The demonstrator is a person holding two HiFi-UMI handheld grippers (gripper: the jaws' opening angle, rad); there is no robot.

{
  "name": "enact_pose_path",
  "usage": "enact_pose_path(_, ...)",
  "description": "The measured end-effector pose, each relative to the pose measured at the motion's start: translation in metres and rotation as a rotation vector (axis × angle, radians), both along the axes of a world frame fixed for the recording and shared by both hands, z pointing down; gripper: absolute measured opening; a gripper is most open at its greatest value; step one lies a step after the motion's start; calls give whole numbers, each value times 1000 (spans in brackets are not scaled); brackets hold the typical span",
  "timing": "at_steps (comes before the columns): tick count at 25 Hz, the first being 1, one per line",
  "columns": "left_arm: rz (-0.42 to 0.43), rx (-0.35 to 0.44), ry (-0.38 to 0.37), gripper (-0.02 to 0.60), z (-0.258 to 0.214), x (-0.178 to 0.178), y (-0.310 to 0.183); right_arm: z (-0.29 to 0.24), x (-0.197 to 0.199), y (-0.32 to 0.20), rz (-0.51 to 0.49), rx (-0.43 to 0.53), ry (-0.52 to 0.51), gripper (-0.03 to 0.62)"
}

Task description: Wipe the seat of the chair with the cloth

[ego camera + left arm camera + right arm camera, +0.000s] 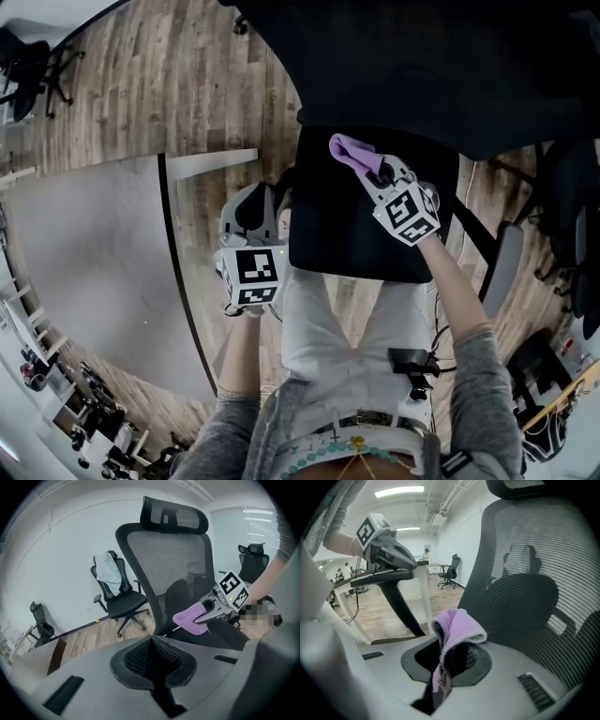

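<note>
The black chair seat (356, 234) lies below me, and its mesh backrest (534, 597) rises behind it. My right gripper (370, 173) is shut on a folded purple cloth (349, 152) over the seat's back part, close to the backrest. The cloth (457, 630) droops over the jaws in the right gripper view. The left gripper view also shows the cloth (190, 620) and the right gripper (211, 613). My left gripper (253, 199) is held off the seat's left edge. Its jaws (153, 641) are shut with nothing between them.
A grey table (94, 272) fills the left side over the wooden floor. The chair's left armrest (384, 577) is below the left gripper (389, 550). Another office chair (117, 597) with a white garment stands behind. More chairs (562, 206) are at the right. My legs (337, 337) touch the seat front.
</note>
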State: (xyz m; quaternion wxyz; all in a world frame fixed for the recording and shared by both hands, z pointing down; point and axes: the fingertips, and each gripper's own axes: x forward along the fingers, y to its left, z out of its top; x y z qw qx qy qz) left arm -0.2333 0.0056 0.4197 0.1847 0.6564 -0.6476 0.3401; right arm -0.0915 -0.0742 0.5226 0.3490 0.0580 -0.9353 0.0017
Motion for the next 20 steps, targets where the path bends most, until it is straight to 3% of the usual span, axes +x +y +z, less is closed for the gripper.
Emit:
enact_pose_path(12, -2, 3, 1, 9, 2, -4, -1, 88, -55, -9, -133, 199, 237, 48)
enact_pose_path(20, 2, 1, 13, 9, 1, -2, 0, 132, -78, -10, -102, 204, 352, 48)
